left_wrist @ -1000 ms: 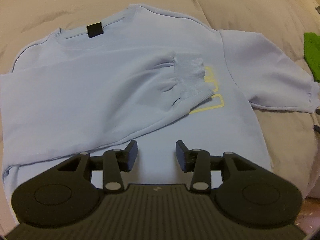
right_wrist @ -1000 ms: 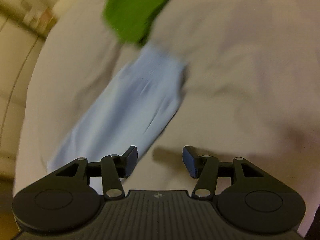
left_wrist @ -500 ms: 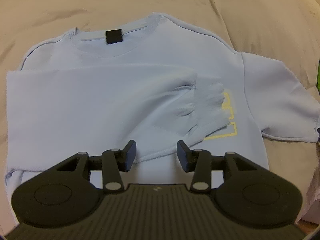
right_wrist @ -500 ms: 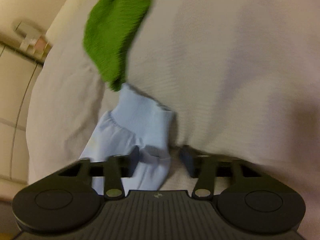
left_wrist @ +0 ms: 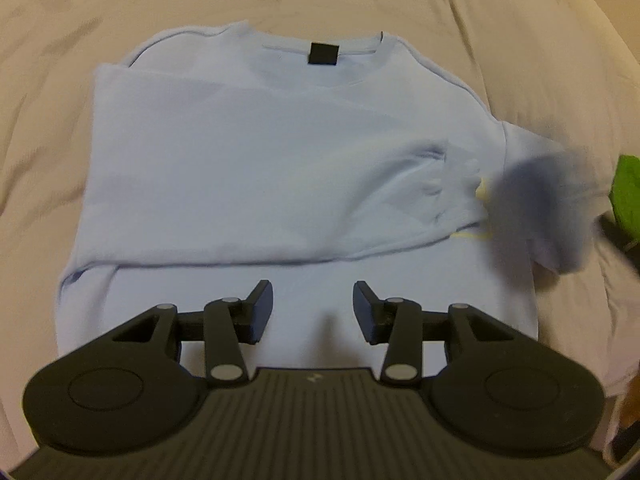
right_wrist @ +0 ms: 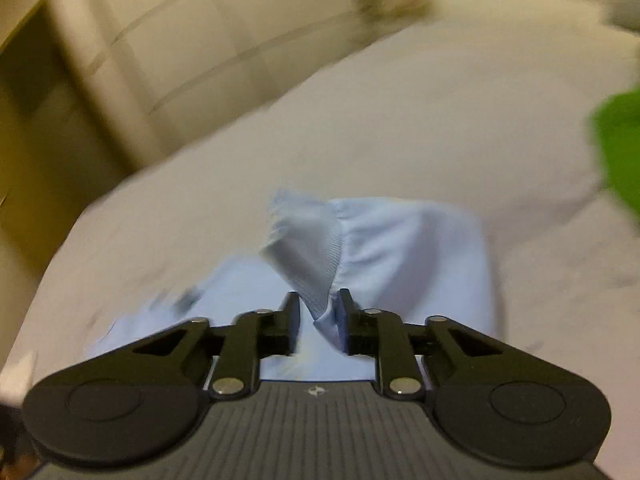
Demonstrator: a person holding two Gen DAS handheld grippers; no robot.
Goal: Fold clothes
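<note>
Item: pale blue cotton sweatshirt (left_wrist: 280,168), flat on beige bed (left_wrist: 100,8), one sleeve across chest. Right gripper (right_wrist: 319,316) pinches ribbed cuff (right_wrist: 308,264); left gripper (left_wrist: 313,308) spread, empty. Handling: carry cuff low across chest, release flat.

The far sleeve (left_wrist: 540,208) is a dark smear in the left wrist view — its cuff and whatever holds it cannot be made out. It covers most of the yellow print (left_wrist: 482,194); only scraps show. The green cloth (left_wrist: 628,192) is cut by the frame edge, its shape unknowable. In the right wrist view the room behind — the wall (right_wrist: 200,60) — is streaked with motion, and the green cloth there is a blur at the edge. The cuff (right_wrist: 316,264) runs down between the right gripper (right_wrist: 319,322) pads, its end hidden behind them.
</note>
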